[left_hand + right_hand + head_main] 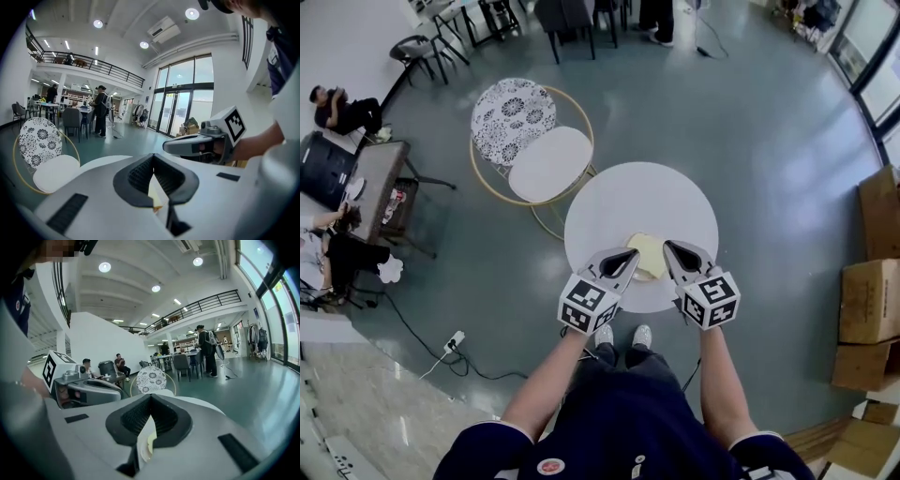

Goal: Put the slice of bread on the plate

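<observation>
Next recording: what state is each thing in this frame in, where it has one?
left tool: jaws together, holding nothing, over the bread's left edge.
right tool: jaws together, holding nothing, at the bread's right edge.
slice of bread: lying flat, ungripped.
plate: probably the pale rim under the bread; hard to tell from the white table.

table (609,202): smooth, matt white
pads (140,175): black, ribbed
floor (750,122): glossy, reflective
boxes (870,300): brown cardboard
chair (551,162): thin gold metal frame
bread (645,255): pale, matt
</observation>
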The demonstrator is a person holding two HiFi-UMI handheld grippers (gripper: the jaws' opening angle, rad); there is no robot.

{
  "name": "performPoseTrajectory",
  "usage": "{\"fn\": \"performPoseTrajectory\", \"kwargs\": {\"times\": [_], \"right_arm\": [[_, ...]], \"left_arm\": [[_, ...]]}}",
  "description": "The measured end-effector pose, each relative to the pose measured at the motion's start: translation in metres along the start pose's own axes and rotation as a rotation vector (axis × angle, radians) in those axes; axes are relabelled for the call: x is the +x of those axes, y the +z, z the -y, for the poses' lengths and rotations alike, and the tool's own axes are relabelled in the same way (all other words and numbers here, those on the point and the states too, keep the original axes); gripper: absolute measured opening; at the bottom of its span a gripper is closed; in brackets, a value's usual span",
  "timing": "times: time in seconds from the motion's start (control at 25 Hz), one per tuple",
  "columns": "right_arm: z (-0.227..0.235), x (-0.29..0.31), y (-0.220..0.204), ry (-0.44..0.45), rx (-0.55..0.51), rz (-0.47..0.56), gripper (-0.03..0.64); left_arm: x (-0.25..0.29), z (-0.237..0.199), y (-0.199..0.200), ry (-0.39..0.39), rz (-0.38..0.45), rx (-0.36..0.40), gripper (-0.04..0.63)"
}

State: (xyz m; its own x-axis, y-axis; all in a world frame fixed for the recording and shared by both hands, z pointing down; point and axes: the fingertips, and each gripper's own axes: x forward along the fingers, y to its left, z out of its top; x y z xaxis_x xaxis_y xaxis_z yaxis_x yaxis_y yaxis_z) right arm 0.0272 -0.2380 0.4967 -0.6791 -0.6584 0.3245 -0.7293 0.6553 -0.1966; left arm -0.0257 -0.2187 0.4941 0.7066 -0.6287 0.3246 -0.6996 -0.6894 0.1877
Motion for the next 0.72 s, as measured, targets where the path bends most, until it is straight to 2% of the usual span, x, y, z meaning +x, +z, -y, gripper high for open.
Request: {"fn": "performPoseTrajectory", "kwargs": {"times": [0.28,0.72], "right_arm": [[-0.023,-0.025,0.052,0.034,-0.030,0.125,0.006],[-0.043,-0.043,0.085,0.051,-0.060,0.202,0.006]], "left_arm": [[-0.019,0.022,0.045,-0.037,0.081,0.048,0.006],[-0.046,0.034,0.085,-0.038,0.162,0.082,0.006]]}}
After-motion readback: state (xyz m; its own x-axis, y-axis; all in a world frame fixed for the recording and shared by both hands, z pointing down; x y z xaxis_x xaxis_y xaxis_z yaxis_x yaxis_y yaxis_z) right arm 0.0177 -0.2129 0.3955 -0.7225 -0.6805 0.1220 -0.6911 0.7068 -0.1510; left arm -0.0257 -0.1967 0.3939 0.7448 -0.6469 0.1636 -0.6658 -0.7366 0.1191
